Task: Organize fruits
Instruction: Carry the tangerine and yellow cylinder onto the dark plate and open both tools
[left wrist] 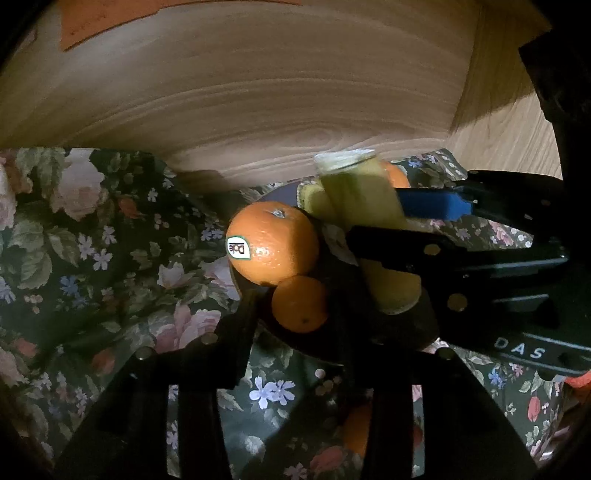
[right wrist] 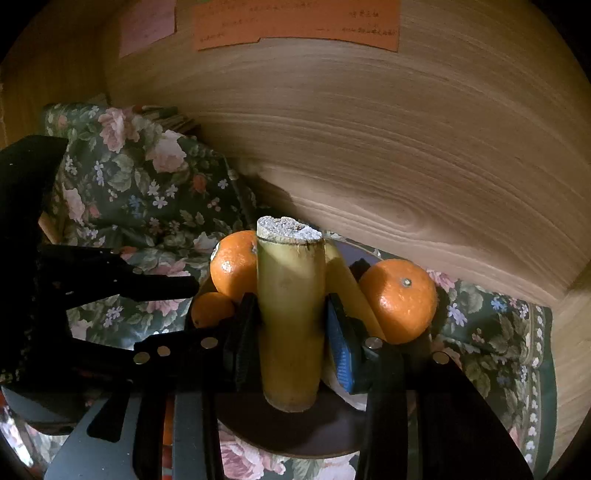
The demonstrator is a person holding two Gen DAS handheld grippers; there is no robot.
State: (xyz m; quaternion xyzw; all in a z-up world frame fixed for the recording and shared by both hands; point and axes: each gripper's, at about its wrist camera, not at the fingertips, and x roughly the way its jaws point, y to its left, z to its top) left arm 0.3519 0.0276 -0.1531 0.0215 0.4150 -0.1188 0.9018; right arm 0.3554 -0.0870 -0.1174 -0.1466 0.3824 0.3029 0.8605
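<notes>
Placing step under way. Flowered cloth (right wrist: 155, 192) over worktop below; dark plate (right wrist: 295, 435) beneath right hand-held gripper (right wrist: 291, 343), pinching upright banana stalk (right wrist: 290, 317). Oranges (right wrist: 399, 301) flanking on plate. Left hand-held gripper (left wrist: 295, 332) spread, empty, before stickered orange (left wrist: 273, 242). Next, probably: lowering stalk, then release.

Wooden wall (right wrist: 424, 155): smooth, matt, strong flowing grain. Floral cloth (left wrist: 92, 240) over worktop: woven, matt, creased. Oranges (left wrist: 275, 243): glossy, finely dimpled peel; one with shiny paper sticker (left wrist: 238, 248). Thick yellow-green stalk (right wrist: 290, 314): smooth, waxy skin with dull sheen; cut end (right wrist: 288, 229) rough, crumbly, pale. Right hand-held gripper (right wrist: 291, 339): matt black plastic, ribbed blue pad (right wrist: 343, 354), shiny metal screw heads. Dark plate (right wrist: 295, 432): smooth, matt. Orange paper notes (right wrist: 295, 22) on wall: flat, matt.
</notes>
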